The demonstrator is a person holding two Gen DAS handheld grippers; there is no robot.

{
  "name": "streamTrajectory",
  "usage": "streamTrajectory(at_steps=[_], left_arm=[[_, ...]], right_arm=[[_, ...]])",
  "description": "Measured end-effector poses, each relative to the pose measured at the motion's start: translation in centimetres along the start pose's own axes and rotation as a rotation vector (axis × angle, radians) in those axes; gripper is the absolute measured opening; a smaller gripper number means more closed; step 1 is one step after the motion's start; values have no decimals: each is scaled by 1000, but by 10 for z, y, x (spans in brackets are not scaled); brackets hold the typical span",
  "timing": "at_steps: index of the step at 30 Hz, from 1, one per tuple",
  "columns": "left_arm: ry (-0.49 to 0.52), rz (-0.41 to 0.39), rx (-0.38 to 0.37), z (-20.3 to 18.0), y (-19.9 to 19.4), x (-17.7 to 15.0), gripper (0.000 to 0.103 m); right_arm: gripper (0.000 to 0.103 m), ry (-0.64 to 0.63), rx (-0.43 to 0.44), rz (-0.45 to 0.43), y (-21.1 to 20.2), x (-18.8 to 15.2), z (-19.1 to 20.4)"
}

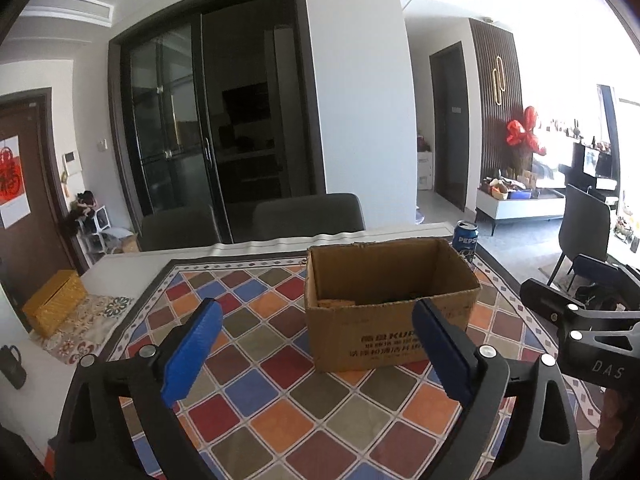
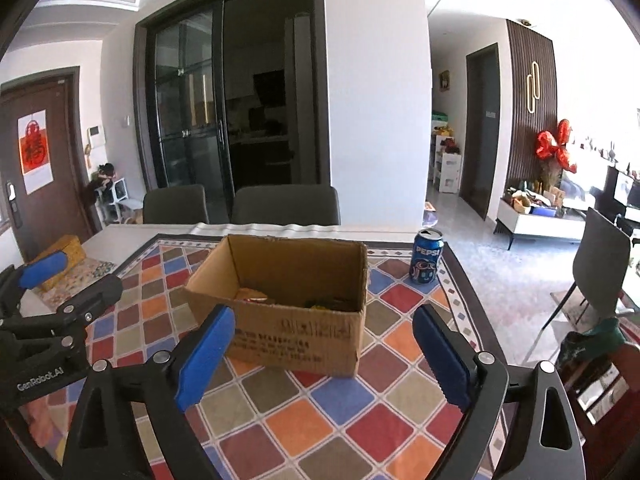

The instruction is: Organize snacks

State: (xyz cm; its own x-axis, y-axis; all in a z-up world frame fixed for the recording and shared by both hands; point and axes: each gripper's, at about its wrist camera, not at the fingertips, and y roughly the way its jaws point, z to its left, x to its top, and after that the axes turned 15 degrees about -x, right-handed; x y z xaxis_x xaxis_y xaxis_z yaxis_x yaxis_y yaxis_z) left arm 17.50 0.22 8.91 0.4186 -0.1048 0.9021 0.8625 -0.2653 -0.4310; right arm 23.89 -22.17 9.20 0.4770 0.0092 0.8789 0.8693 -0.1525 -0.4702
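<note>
An open cardboard box (image 1: 384, 320) (image 2: 296, 332) stands upright on the checkered tablecloth. Snack packets (image 2: 256, 295) lie in its bottom, only partly visible. A blue Pepsi can (image 2: 427, 256) (image 1: 465, 237) stands upright beyond the box's far right corner. My left gripper (image 1: 316, 324) is open and empty, above the cloth just in front of the box. My right gripper (image 2: 324, 328) is open and empty, also in front of the box. Each gripper shows at the edge of the other's view.
A colourful checkered tablecloth (image 2: 328, 420) covers the table. A yellow woven box (image 1: 54, 304) sits at the table's left end. Two dark chairs (image 2: 286, 204) stand behind the table, another chair (image 2: 600, 272) at the right. A dark cup (image 1: 12, 364) is at the far left.
</note>
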Motion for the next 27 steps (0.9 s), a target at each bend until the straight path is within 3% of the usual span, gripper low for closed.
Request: streamTrajectory(at_steps=[12,27], left_arm=[[-8,-30,8,-13,-38,-15,102],[-6,-65,16,-22,-65,-14,103]], right_arm=[[92,11,5,11,-28,-22,-9],[92,18,30,-35,-59,-28,-14]])
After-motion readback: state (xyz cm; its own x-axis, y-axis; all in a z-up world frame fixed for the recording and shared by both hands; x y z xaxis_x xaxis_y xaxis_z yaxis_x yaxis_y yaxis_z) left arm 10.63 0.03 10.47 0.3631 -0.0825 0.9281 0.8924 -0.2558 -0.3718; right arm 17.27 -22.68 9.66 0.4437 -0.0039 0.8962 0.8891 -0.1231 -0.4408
